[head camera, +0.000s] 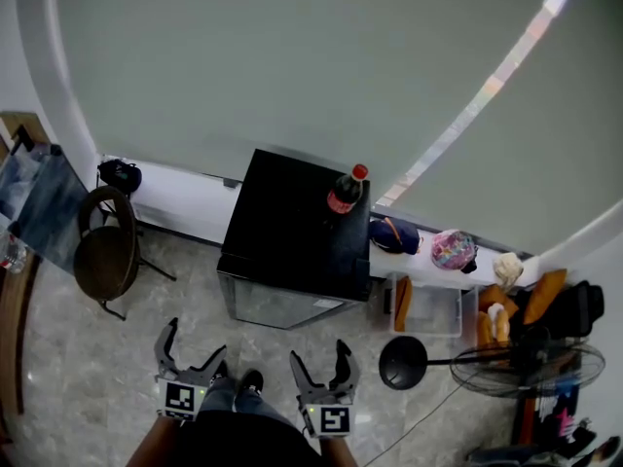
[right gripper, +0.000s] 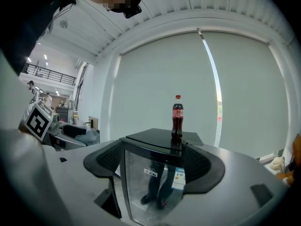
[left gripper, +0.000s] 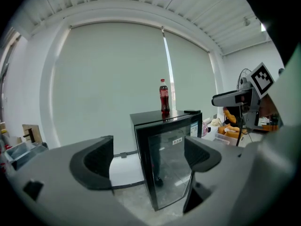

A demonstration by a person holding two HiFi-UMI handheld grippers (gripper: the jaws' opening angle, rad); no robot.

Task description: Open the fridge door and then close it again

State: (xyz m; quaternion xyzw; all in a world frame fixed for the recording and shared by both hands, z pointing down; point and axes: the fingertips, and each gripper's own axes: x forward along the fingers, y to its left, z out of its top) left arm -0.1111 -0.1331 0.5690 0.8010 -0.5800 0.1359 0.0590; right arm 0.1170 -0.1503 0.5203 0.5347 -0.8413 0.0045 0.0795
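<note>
A small black fridge [head camera: 292, 241] with a glass door [head camera: 282, 307] stands against the wall, its door shut. A cola bottle [head camera: 345, 191] with a red cap stands upright on its top. The fridge [left gripper: 169, 164] fills the gap between the left gripper's jaws in its own view, and the fridge [right gripper: 153, 178] does the same in the right gripper view. My left gripper [head camera: 191, 356] and right gripper [head camera: 319, 368] are both open and empty, held low in front of the door, well short of it.
A round dark chair [head camera: 105, 251] stands left of the fridge. On the right are a clear plastic bin [head camera: 433, 309], a standing fan [head camera: 506, 363] with a round base [head camera: 404, 362], and bags along the white ledge [head camera: 428, 266]. My feet [head camera: 238, 382] rest on the tiled floor.
</note>
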